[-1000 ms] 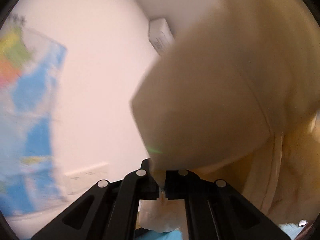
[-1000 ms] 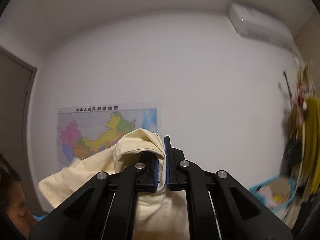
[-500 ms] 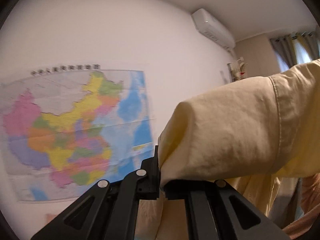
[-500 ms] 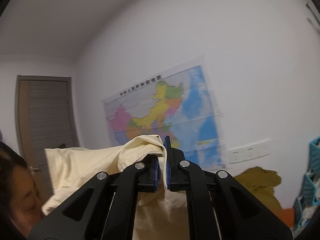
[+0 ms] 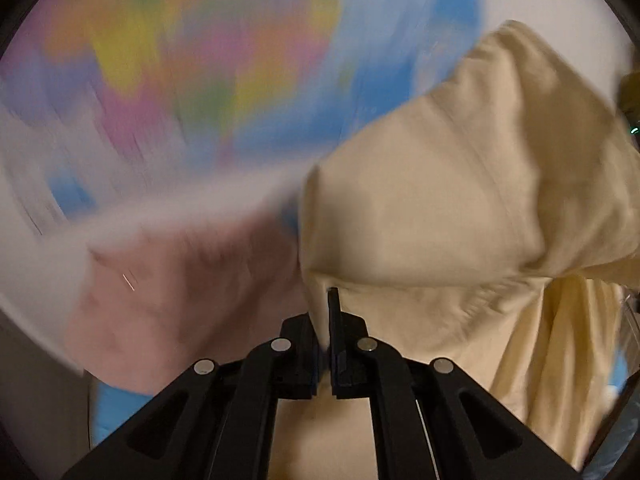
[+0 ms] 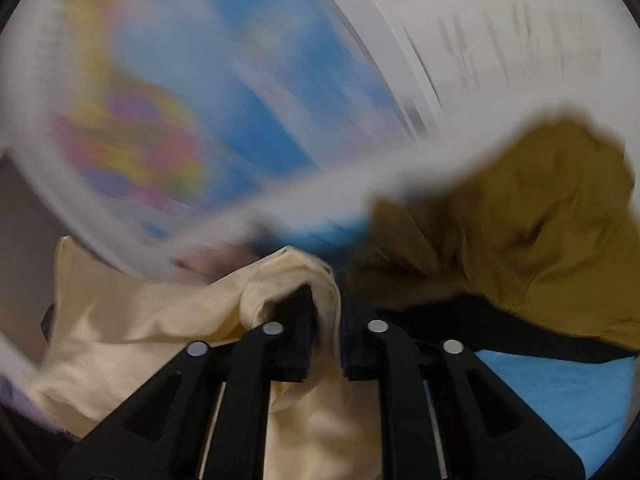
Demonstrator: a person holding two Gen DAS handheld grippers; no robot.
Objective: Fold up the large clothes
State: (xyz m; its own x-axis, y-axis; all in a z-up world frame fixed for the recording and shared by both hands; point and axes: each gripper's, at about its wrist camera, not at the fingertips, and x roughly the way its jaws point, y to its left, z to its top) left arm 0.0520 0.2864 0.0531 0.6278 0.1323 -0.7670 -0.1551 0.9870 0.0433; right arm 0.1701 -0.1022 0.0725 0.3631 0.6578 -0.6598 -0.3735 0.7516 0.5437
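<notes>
Two tools, one per hand, each carry part of one cream garment (image 5: 460, 208). Nearest the left wrist camera, the left tool (image 5: 325, 344) has its jaws together, clamped on a thin edge of the cream garment; the cloth rises from between the black fingers (image 5: 298, 354) and balloons up and to the right of the tool, filling the right half of the view. One long fold hangs downward at the far right, so here the garment's long axis runs roughly from lower left to upper right; which end is collar or hem cannot be told. A seam line crosses the bulging panel.

Nearest the right wrist camera, the right tool (image 6: 326, 332) has its jaws opening, with a bunched fold of the cream garment (image 6: 160, 320) between them; a gap shows beside the cloth at the right finger, so the pads appear not to press it. The cloth spreads away to the left and drops below the tool.

Farther off, to the right, a mustard-coloured garment (image 6: 540, 220) lies heaped above a dark strip and a blue surface (image 6: 560, 392). A blurred pink cloth (image 5: 172, 292) lies left of the left tool. Farthest, a motion-blurred multicoloured wall map (image 6: 192, 92) hangs on a white wall (image 6: 500, 32).
</notes>
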